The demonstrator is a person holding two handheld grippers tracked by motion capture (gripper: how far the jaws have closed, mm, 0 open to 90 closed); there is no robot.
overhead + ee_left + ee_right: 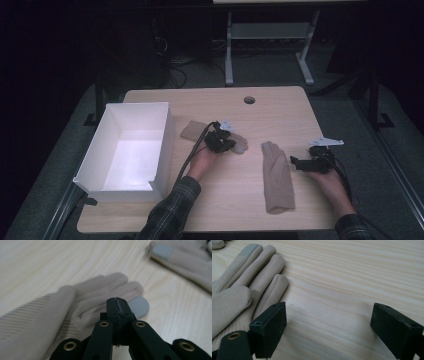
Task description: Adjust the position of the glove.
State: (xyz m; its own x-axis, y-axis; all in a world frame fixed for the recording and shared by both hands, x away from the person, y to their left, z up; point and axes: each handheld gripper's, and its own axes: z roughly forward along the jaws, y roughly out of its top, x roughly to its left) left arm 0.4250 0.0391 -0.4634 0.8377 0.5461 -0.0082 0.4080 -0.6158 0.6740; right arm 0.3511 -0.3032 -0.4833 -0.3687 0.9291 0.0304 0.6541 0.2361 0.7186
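Note:
Two beige gloves with grey fingertip patches lie flat on the wooden table. The left glove lies beside the white box, fingers pointing right. My left gripper hovers over its fingers with the jaws pressed together; I see no fabric between them. The right glove lies lengthwise, fingers away from me; it also appears far off in the left gripper view. My right gripper sits just right of it, jaws wide open over bare wood.
An open, empty white box stands at the table's left edge. A round cable hole is near the back edge. Beyond the table are desk legs and cables on a dark floor.

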